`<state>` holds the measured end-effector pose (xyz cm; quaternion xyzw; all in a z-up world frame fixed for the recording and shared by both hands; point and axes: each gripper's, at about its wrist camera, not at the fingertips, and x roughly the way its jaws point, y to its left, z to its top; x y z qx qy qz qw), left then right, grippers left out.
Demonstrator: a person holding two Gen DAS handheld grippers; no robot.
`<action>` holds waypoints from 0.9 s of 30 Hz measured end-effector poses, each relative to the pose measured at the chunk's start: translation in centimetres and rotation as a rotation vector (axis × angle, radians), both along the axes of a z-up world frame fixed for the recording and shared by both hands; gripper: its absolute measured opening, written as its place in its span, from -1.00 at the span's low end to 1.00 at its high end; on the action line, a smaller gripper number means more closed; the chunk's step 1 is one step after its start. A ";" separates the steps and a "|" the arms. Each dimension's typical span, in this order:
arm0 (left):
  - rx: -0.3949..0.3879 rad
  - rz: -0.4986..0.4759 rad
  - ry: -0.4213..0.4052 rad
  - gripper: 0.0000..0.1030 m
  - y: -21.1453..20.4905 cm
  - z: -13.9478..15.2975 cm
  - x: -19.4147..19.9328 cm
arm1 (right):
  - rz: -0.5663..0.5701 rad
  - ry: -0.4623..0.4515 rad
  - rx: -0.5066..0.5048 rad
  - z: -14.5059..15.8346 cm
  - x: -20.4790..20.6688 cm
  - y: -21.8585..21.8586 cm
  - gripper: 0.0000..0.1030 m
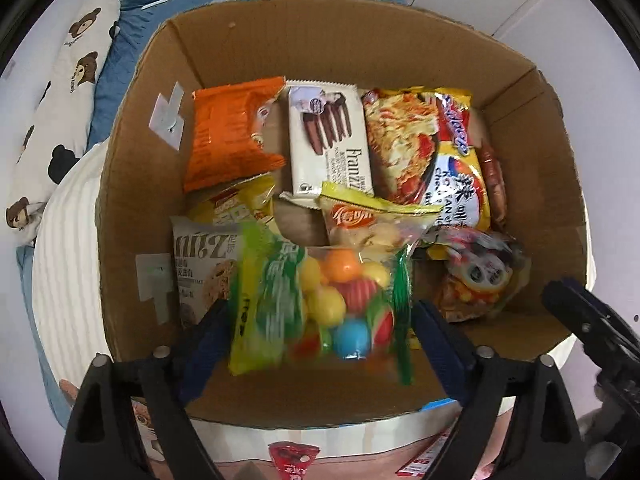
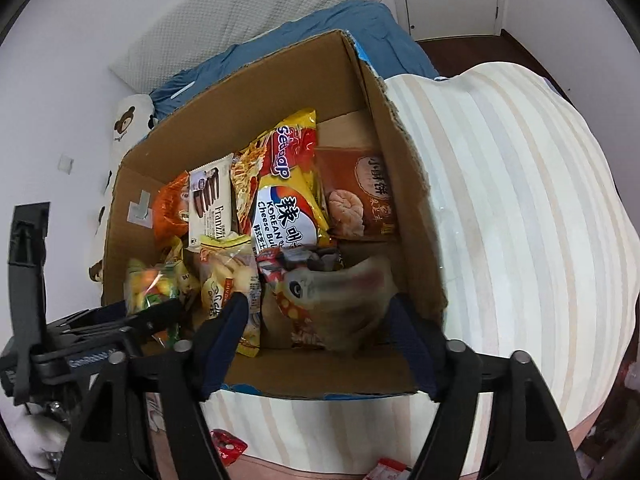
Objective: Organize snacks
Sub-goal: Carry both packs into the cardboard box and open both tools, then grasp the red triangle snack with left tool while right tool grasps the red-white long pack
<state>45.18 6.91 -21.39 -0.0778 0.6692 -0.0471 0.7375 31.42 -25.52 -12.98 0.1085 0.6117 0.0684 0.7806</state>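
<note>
The left gripper (image 1: pixel 320 320) has its jaws clenched on a clear bag of candy balls (image 1: pixel 320 304), pressing it at both side edges. The bag is green and yellow along its printed side, and its clear window shows round sweets in yellow, orange, red-striped and blue. Its long axis runs straight ahead from the jaws, one end toward the camera and the other toward the far wall of the cardboard box (image 1: pixel 360 60). It sits inside the box, above the near part of the floor.

Beyond the left jaws lie an orange packet (image 1: pixel 228 140), a white wafer pack (image 1: pixel 332 140) and a yellow noodle packet (image 1: pixel 432 148), all lengthwise toward the far wall. Just past the bag's far end is a small yellow-topped snack bag (image 1: pixel 368 220).

The right gripper (image 2: pixel 316 316) has its jaws set around a crumpled, blurred snack bag (image 2: pixel 340 304) with a panda face, orange and white. The blur hides whether the fingers press it. It lies in the box's near right corner, its long axis roughly across the jaws. Ahead of it stands a brown biscuit pack (image 2: pixel 360 200) against the right wall.

The box rests on a striped cushion (image 2: pixel 520 200) on a bed.
</note>
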 end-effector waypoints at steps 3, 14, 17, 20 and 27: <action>-0.003 0.002 0.003 0.80 0.0 0.0 -0.1 | 0.017 0.004 -0.018 0.3 -0.1 0.9 0.79; 0.005 0.028 -0.058 0.87 0.5 3.1 -1.6 | 0.017 -0.015 -0.060 1.9 -1.2 1.1 0.84; 0.025 0.049 -0.093 0.87 0.8 4.2 -2.5 | 0.020 -0.021 -0.074 2.3 -1.7 1.0 0.84; 0.066 0.073 -0.144 0.87 1.1 5.3 -3.7 | 0.023 -0.040 -0.094 2.9 -2.3 1.0 0.84; 0.122 0.129 -0.262 0.87 2.0 8.4 -6.3 | 0.044 -0.101 -0.117 5.0 -3.8 1.4 0.84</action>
